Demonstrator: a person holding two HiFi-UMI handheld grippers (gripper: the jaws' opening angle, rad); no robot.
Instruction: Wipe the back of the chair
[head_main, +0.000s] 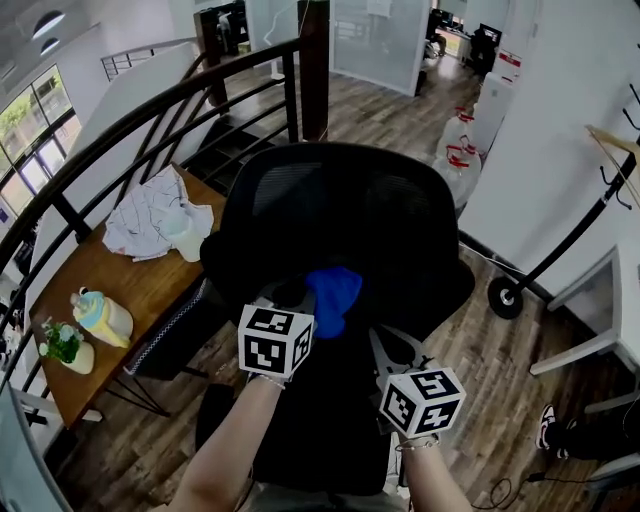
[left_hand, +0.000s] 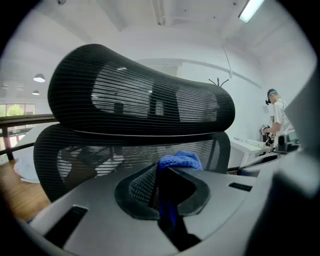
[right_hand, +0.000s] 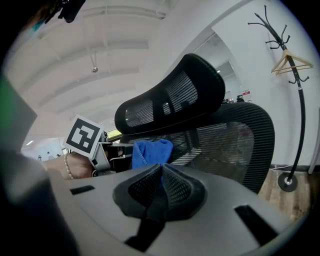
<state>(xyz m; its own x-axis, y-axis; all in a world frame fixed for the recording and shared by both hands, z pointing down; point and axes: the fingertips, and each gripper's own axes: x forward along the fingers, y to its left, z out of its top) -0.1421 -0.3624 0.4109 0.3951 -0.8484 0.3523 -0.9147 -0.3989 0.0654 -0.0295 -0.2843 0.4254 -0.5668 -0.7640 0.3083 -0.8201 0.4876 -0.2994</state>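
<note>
Wood floor (head_main: 500, 370) and table (head_main: 130, 280) flank the mesh chair (head_main: 340, 220).

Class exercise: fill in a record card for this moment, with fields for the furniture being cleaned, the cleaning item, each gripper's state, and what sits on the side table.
Furniture: black mesh office chair with headrest
Cleaning item: blue cloth, against the chair's back
Left gripper: shut on the blue cloth
Right gripper: shut, nothing between its jaws, just right of the cloth
Side table: crumpled white cloth, pastel container, small potted plant
</note>
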